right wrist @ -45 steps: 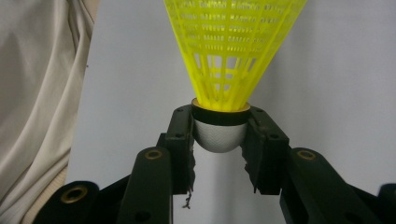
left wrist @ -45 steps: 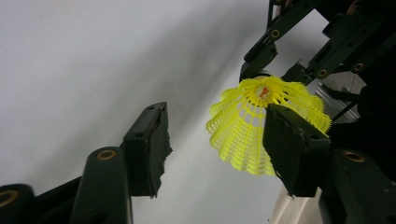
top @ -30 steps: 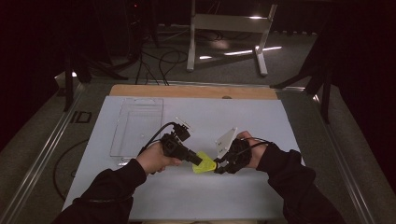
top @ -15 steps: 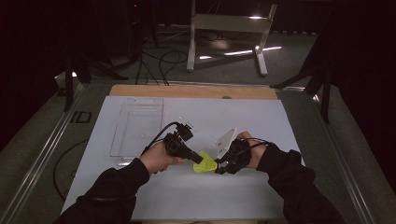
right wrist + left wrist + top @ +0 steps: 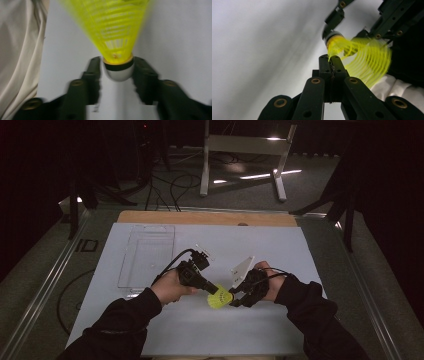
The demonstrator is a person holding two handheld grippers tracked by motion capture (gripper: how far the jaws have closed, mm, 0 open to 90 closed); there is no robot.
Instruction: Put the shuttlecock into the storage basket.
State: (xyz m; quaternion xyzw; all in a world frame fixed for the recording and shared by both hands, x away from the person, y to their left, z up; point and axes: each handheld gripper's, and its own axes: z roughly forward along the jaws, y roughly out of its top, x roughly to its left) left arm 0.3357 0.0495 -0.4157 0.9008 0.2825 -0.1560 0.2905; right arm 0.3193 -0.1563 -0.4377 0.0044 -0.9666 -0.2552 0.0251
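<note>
Yellow shuttlecock (image 5: 220,298) held low over white surface (image 5: 310,270), between both hand-held grippers. Left hand-held gripper (image 5: 332,62): jaws pressed together, pinching skirt edge. Right hand-held gripper (image 5: 117,75): jaws have just been opening, now standing spread either side of cork base, pads apart from it. Long axis runs from right hand-held gripper (cork) toward left (skirt). Handover likely; left now carries it.
</note>
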